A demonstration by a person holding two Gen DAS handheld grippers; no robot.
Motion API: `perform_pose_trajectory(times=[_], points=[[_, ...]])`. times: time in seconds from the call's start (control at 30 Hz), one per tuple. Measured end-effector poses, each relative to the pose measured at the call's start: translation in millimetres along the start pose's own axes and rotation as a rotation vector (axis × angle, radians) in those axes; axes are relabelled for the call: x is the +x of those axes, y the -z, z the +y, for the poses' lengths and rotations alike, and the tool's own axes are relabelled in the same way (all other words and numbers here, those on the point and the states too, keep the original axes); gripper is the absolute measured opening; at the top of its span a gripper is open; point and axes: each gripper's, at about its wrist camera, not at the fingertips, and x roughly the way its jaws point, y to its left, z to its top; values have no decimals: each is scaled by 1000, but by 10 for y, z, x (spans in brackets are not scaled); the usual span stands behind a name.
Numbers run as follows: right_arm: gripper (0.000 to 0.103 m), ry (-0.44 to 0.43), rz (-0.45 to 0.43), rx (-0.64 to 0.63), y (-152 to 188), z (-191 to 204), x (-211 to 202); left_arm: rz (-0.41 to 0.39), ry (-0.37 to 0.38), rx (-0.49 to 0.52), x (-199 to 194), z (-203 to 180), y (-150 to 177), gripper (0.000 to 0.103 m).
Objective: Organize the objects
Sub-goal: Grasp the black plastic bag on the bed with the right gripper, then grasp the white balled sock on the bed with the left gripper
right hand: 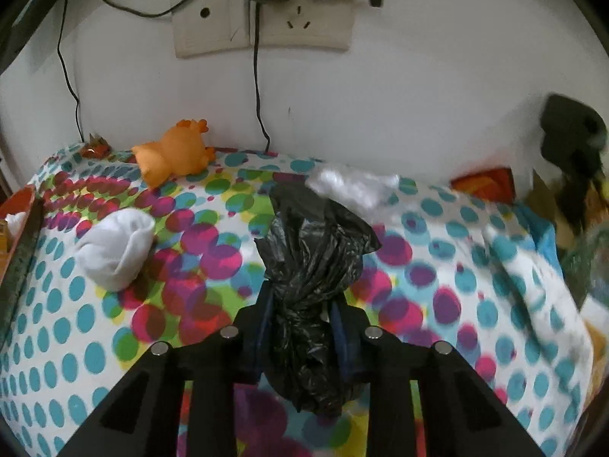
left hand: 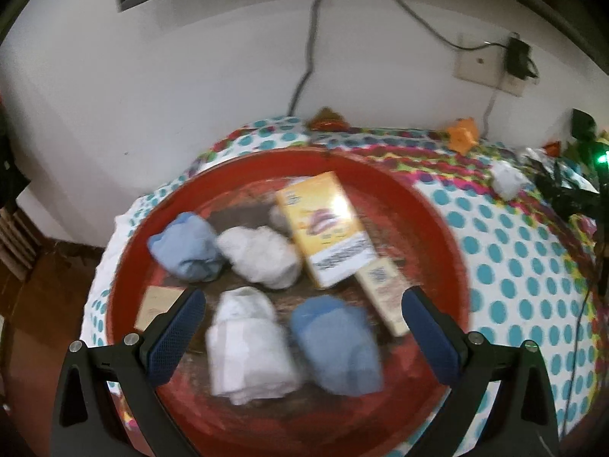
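Observation:
A round red tray (left hand: 437, 228) lies on the dotted cloth and holds two blue sock rolls (left hand: 186, 247) (left hand: 335, 346), two white sock rolls (left hand: 262, 259) (left hand: 247, 350), a yellow box (left hand: 327, 228), a slim cream box (left hand: 384, 293) and a small tan box (left hand: 156, 304). My left gripper (left hand: 302, 312) hangs open above the tray's near side, nothing between its fingers. In the right wrist view my right gripper (right hand: 300, 301) is shut on a crumpled black plastic bag (right hand: 312, 251), which sticks out ahead of the fingers.
On the dotted cloth (right hand: 437, 266) lie a white sock roll (right hand: 114, 251), an orange rubber toy (right hand: 175, 156), a white crumpled wad (right hand: 354, 186) and an orange packet (right hand: 483, 182). The tray's edge (right hand: 23, 236) sits at far left. Wall sockets (right hand: 262, 26) and cables hang behind.

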Motion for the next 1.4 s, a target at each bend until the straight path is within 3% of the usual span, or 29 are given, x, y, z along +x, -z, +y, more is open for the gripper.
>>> perform_pose_trajectory(times=[0.3,0.6,1.07,1.17,1.3,1.4], points=[[27,-17,-15,52,408,32,-401,-29,108,122,-9,-927,-328,103],[27,-27,10,111,530,-51,-468,30,198,172,579,-1896,-700,103],[27,-29,37,98,542,-47,-412,96,248,136,1369,-2479,-1098,101],[28,-30,38,97,546,-51,-409,106,228,120,1441,-2495,-1120,91],[28,-28,37,98,550,-54,-407,159,278,95,1559,-2465,-1110,48],[28,-29,37,98,550,-59,-409,154,271,81,1553,-2441,-1097,45]])
